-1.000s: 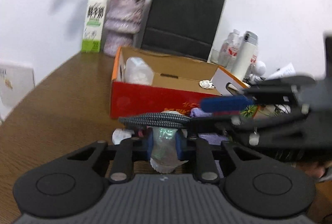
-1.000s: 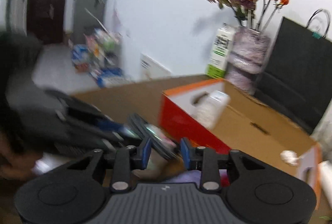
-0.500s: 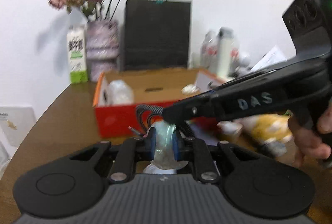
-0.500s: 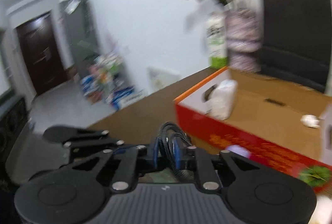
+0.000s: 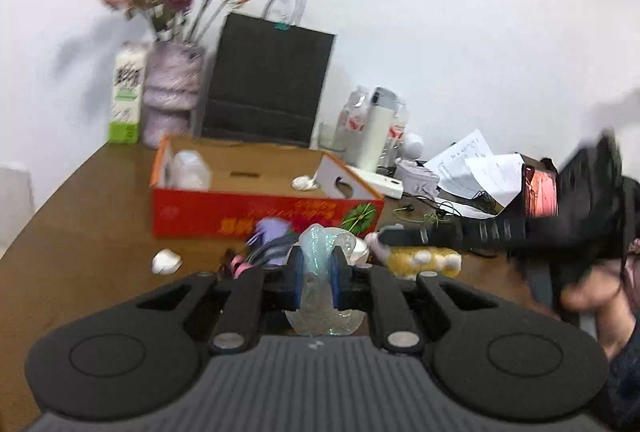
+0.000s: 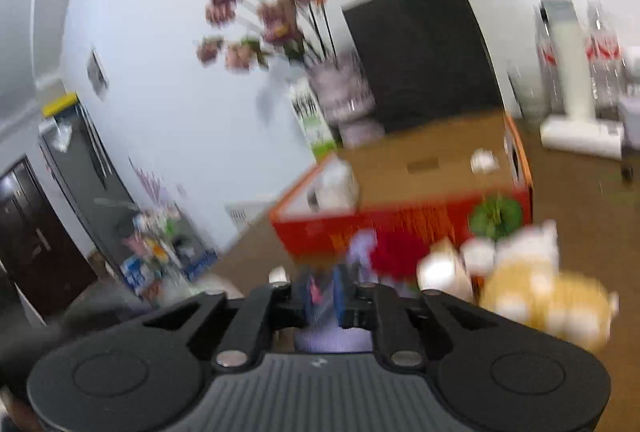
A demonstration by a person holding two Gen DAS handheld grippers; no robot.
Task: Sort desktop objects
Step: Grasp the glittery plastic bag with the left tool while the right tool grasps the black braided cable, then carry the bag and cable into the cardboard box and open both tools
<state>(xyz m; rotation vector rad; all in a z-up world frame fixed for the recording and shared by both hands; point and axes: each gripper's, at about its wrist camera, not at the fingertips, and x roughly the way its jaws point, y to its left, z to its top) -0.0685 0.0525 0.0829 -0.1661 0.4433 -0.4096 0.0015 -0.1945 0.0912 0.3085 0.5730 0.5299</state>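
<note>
While the left gripper (image 5: 315, 272) stays out of it, pinching the plastic wrapper (image 5: 320, 316) above the table's (image 5: 80, 232) near edge, probably for carrying, and the right gripper (image 6: 326, 294), jaws just opening, is too blurred to show contents, bare table left of both leads to the open box (image 5: 264, 210).

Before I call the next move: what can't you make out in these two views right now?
- Right wrist view: motion blur hides whether the right gripper holds anything.
- Left wrist view: crumpled clear plastic, clamped in the left gripper, hides the table right behind it.
- Left wrist view: the person's hand is blurred and cut by the edge.
</note>
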